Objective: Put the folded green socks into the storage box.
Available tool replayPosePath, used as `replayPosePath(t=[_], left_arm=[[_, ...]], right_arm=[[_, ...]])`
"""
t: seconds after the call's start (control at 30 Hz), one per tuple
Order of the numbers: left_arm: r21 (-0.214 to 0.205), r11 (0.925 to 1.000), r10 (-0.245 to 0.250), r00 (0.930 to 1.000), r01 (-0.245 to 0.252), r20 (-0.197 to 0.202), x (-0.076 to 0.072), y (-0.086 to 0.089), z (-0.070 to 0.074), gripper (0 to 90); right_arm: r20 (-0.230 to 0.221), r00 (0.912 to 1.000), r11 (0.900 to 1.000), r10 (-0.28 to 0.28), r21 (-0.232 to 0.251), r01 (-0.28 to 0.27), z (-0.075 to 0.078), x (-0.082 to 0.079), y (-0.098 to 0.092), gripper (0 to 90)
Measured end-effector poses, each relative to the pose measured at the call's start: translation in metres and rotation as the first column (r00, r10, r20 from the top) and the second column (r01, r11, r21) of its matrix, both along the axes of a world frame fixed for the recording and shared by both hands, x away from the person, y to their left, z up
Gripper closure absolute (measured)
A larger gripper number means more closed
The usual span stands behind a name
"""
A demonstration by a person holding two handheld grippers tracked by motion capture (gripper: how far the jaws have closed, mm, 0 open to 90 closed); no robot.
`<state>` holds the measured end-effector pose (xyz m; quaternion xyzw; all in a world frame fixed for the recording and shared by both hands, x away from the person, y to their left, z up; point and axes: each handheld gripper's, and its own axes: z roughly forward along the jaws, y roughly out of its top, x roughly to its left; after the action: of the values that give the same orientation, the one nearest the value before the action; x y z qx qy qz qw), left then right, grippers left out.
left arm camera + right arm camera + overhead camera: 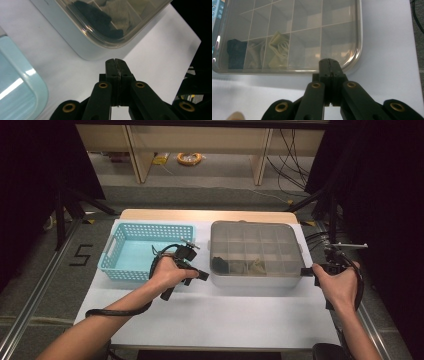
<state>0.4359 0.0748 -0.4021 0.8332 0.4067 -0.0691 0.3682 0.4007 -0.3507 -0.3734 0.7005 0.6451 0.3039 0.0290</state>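
A grey compartment box (255,254) with a clear lid lies on the white table, right of a light blue basket (146,251). Its front cells hold a dark rolled item (236,53) and pale folded items (277,48). My left gripper (204,275) is shut with nothing between its jaws, its tips just off the box's front left corner (100,51). My right gripper (305,271) is shut too, empty, tips at the box's front right corner (352,62). In each gripper view the two black jaws meet flat.
The blue basket (22,82) stands left of the left hand. The white table top (215,315) stretches toward the near edge. A floor with cables and stands surrounds the table; a shelf frame stands behind.
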Motion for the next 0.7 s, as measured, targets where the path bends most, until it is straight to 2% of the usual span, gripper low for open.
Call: replayPosePath(t=[0.03,0.1,0.13,0.2,0.23,0.27,0.3,0.33,0.37,0.4,0.43,0.47,0.5,0.53,0.57,0.6,0.63,0.67,0.7], left_arm=[[-0.014,0.9999,0.007,1.0000,-0.007,0.005,0.001,0.001,0.001,89.6],[-0.025,0.9995,0.018,0.9998,-0.018,0.012,0.002,0.003,0.004,89.7],[-0.035,0.9991,0.024,0.9996,-0.024,0.013,0.002,0.002,0.005,89.7],[-0.019,0.9997,0.014,0.9998,-0.014,0.012,0.003,0.001,0.004,89.7],[-0.008,1.0000,0.001,0.9999,-0.001,0.011,0.003,-0.001,0.001,89.7],[0.010,0.9999,-0.012,0.9999,0.012,0.005,0.002,-0.002,-0.001,89.7],[0.005,1.0000,-0.007,1.0000,0.007,-0.001,0.001,-0.004,-0.004,89.7],[-0.001,1.0000,-0.008,1.0000,0.008,-0.002,0.001,-0.006,-0.005,89.7],[0.002,1.0000,-0.009,1.0000,0.009,0.003,0.000,-0.008,-0.006,89.7],[0.002,0.9999,-0.013,0.9999,0.013,0.004,0.001,-0.010,-0.006,89.7],[-0.001,0.9999,-0.010,0.9999,0.010,0.006,0.000,-0.011,-0.007,89.7],[0.006,0.9998,-0.020,0.9997,0.020,0.012,0.002,-0.011,-0.007,89.7],[0.001,1.0000,-0.010,0.9999,0.010,0.013,0.002,-0.013,-0.007,89.7],[0.001,1.0000,-0.010,0.9999,0.010,0.013,0.002,-0.013,-0.007,89.7],[-0.001,1.0000,-0.003,0.9999,0.003,0.013,0.004,-0.014,-0.007,89.7],[0.026,0.9991,-0.036,0.9992,0.035,0.017,0.005,-0.012,-0.006,89.7],[0.026,0.9989,-0.040,0.9991,0.040,0.016,0.005,-0.012,-0.007,89.7],[0.030,0.9985,-0.045,0.9989,0.045,0.015,0.006,-0.013,-0.007,89.8],[0.024,0.9984,-0.051,0.9986,0.051,0.012,0.006,-0.013,-0.008,89.7]], right_arm=[[-0.025,0.9996,0.9999,-0.013,0.010,0.013,0.002,0.000,0.002,90.0],[-0.028,0.9994,0.9995,-0.020,0.025,0.021,0.001,0.001,0.005,90.0],[-0.016,0.9998,0.9999,-0.007,0.007,0.008,-0.001,0.001,0.005,90.0],[-0.056,0.9971,0.9974,-0.052,0.046,0.055,0.000,0.001,0.009,90.0],[-0.033,0.9989,0.9982,-0.034,0.049,0.036,-0.002,0.001,0.008,90.0],[-0.028,0.9993,0.9987,-0.025,0.044,0.027,-0.002,0.001,0.008,90.0],[-0.051,0.9978,0.9978,-0.041,0.049,0.044,0.000,0.001,0.009,90.0],[-0.036,0.9990,0.9993,-0.027,0.026,0.028,0.000,0.001,0.008,90.0],[-0.042,0.9989,0.9994,-0.023,0.026,0.025,-0.001,0.001,0.008,90.0],[-0.020,0.9998,0.9998,-0.005,0.018,0.006,-0.002,0.000,0.008,90.0],[-0.042,0.9986,0.9982,-0.031,0.051,0.033,0.000,-0.001,0.010,90.0],[-0.033,0.9991,0.9991,-0.024,0.034,0.025,-0.002,-0.001,0.010,90.0],[-0.023,0.9997,0.9999,0.007,0.009,-0.007,-0.003,-0.001,0.008,90.0],[-0.041,0.9992,0.9998,-0.001,0.020,0.002,-0.003,-0.001,0.009,90.0],[-0.037,0.9992,0.9998,0.015,0.015,-0.015,-0.004,-0.002,0.008,90.0],[-0.045,0.9989,0.9997,0.016,0.019,-0.015,-0.005,-0.002,0.008,90.0],[-0.042,0.9990,0.9992,-0.014,0.037,0.016,-0.007,-0.003,0.011,90.0],[-0.054,0.9984,0.9987,-0.017,0.047,0.019,-0.007,-0.003,0.012,90.0],[-0.046,0.9989,0.9990,-0.012,0.043,0.014,-0.009,-0.003,0.011,90.0]])
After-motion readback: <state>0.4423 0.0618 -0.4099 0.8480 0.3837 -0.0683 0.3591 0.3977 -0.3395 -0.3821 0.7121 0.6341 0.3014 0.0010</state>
